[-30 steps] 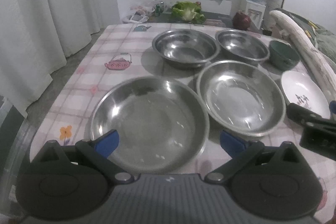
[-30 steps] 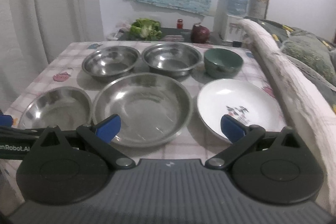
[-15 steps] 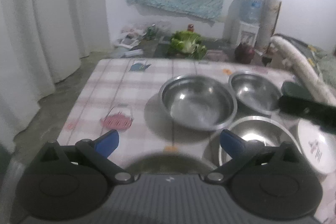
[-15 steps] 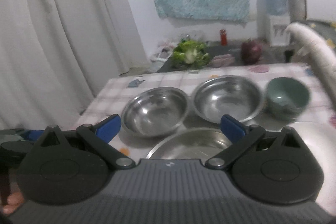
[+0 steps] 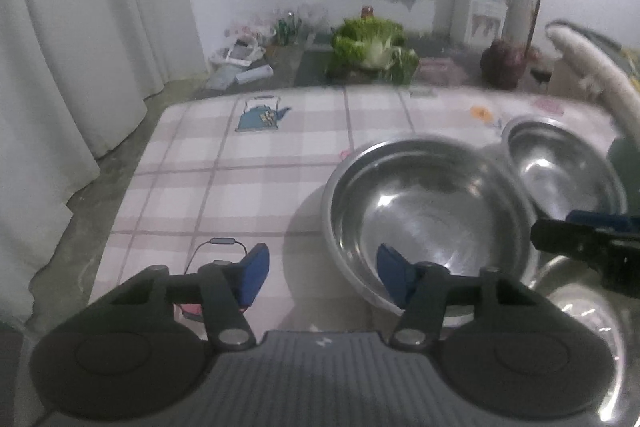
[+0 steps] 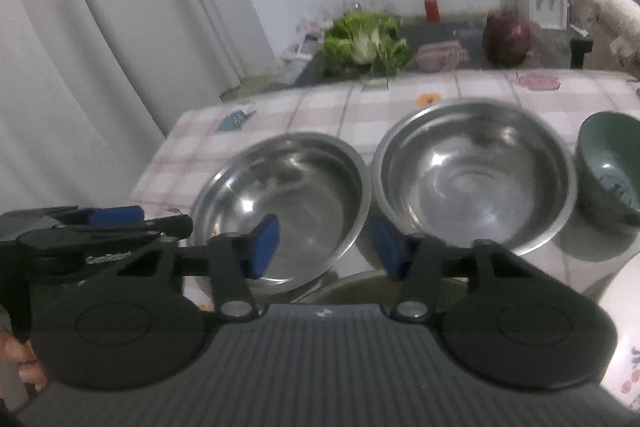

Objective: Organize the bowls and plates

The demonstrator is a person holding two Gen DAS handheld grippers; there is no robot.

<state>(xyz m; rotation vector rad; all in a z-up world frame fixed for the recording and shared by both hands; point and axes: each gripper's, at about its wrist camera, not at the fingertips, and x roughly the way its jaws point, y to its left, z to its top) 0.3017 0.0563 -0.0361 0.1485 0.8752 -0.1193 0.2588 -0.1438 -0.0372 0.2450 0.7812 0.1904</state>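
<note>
Two steel bowls (image 6: 280,203) (image 6: 476,175) side by side on table (image 6: 320,107), ceramic bowl (image 6: 612,167) right of them

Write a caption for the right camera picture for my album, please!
Right tool, closing on nothing, above two steel bowls and a green bowl on a checked tablecloth.

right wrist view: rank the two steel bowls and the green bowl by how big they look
1. Right steel bowl and left steel bowl: they look alike in size, so I won't rank one over the other.
2. Green bowl: clearly smallest, though its right side is cut off by the frame.
</note>
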